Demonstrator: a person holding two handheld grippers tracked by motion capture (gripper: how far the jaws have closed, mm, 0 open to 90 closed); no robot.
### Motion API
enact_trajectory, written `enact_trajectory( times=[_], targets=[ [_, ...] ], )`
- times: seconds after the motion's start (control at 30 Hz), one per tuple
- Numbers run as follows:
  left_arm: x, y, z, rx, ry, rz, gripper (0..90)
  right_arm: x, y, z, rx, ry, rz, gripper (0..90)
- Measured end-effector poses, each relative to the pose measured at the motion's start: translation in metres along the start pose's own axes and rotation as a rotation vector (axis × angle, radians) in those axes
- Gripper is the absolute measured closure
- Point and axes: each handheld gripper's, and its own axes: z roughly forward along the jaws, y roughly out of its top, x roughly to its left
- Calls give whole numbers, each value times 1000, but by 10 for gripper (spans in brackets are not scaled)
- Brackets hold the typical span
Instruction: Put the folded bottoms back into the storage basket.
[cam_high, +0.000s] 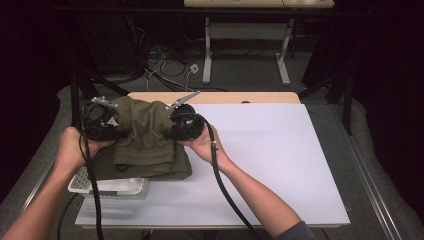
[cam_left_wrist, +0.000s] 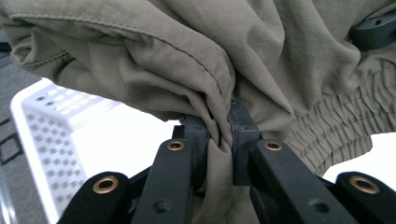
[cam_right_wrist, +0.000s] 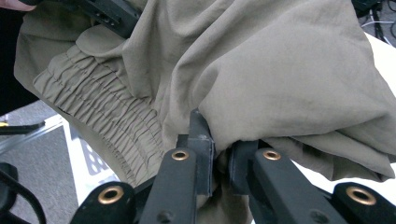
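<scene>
Crosswise, olive garment (cam_high: 145, 142) hangs bunched, elastic waistband level, pinched by left gripper (cam_left_wrist: 219, 135) and right gripper (cam_right_wrist: 219, 149).

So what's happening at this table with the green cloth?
A person holds a gripper in each hand, and both are clamped on an olive-green garment with an elastic band. The left gripper and the right gripper each pinch a fold of the fabric, holding it above a white perforated basket at the near left corner of the white table. Part of the cloth hangs over the basket.

One olive garment (cam_high: 145, 140), one white perforated basket (cam_high: 112, 187), two grippers, left (cam_high: 117, 131) and right (cam_high: 167, 131), on one surface (cam_high: 280, 165).
</scene>
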Motion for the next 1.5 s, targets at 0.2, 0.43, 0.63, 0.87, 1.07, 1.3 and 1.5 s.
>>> enact_trajectory(
  times=[0.2, 0.43, 0.63, 0.87, 1.07, 1.3, 1.5],
  targets=[
    [18, -3, -15, 29, 50, -22, 815, 14, 18, 13, -12, 27, 3, 835],
    [36, -10, -31, 44, 106, -61, 815, 34, 38, 32, -23, 60, 5, 835],
    [44, -15, -42, 47, 147, -74, 815, 42, 45, 38, -51, 92, 25, 835],
    [48, -20, -23, 115, 195, -54, 813, 42, 37, 65, -12, 94, 52, 835],
    [52, -32, 7, 164, 189, -73, 811, 37, 25, 87, 57, 61, 42, 835],
    [53, -42, 35, 193, 197, -85, 811, 34, 14, 103, 108, 24, 28, 834],
    [56, -47, 48, 217, 199, -95, 810, 33, 9, 113, 145, -7, 27, 834]
  ],
)
